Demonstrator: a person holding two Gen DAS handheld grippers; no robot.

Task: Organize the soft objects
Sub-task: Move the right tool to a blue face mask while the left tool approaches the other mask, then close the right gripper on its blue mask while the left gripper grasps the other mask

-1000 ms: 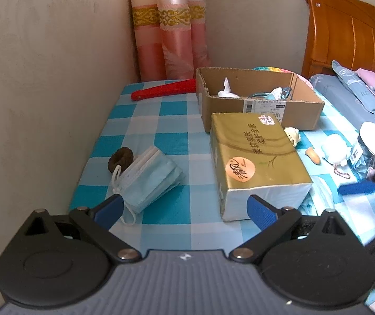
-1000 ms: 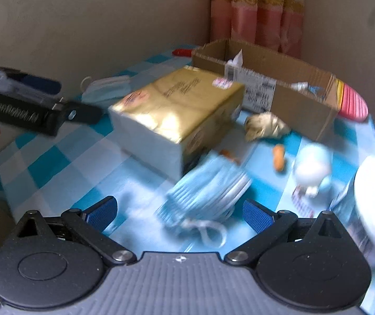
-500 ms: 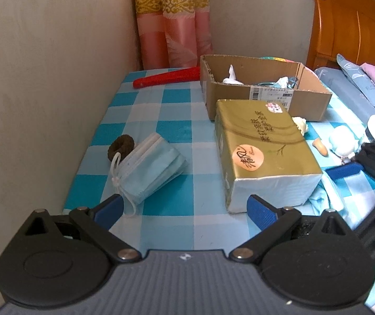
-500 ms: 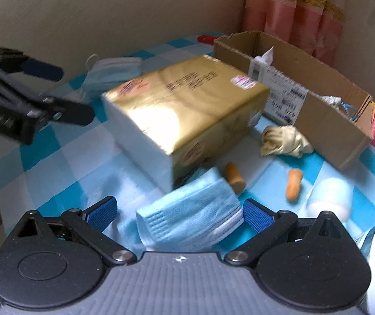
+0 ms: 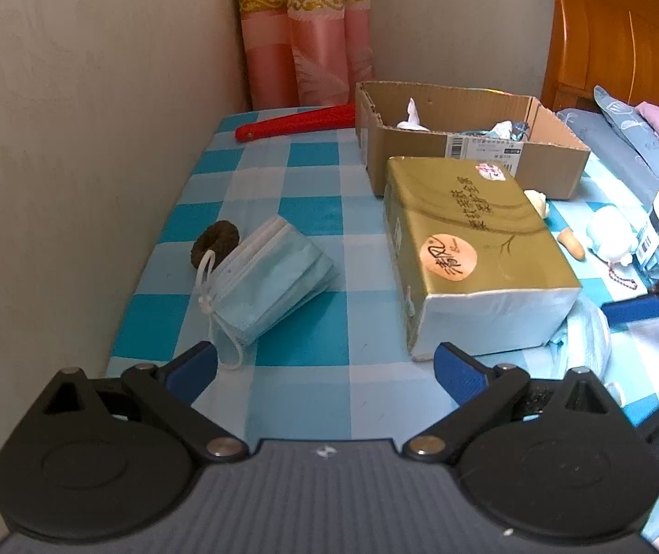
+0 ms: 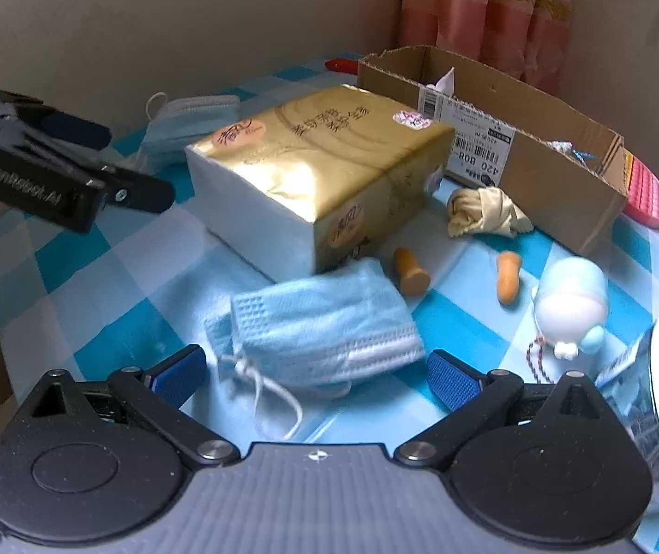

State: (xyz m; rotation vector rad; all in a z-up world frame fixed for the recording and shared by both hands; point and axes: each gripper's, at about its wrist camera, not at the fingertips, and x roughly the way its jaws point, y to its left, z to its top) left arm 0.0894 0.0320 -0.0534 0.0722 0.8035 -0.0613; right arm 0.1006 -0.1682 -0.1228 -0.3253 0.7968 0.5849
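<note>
The right gripper (image 6: 315,371) hangs low over the checked tablecloth (image 6: 98,249) with its blue-padded fingers spread wide and nothing between them; a stack of light-blue face masks (image 6: 325,328) lies just ahead of the pads, touching the near corner of the gold tissue pack (image 6: 315,171). The left gripper (image 5: 327,362) is likewise spread and empty, facing a second mask bundle (image 5: 269,284) that rests beside a dark brown scrunchie (image 5: 216,242), apart from the tissue pack on its other side. These masks should handle as very light, limp, pleated fabric: the layers will likely slide over one another and sag, and the ear loops (image 6: 269,392) trailing toward the right gripper may snag or dangle. The better hold is probably across the short width of the whole stack near its middle, pinching all layers together, not a loop or one edge. The open cardboard box (image 6: 537,152) behind the tissue pack looks a likely destination
</note>
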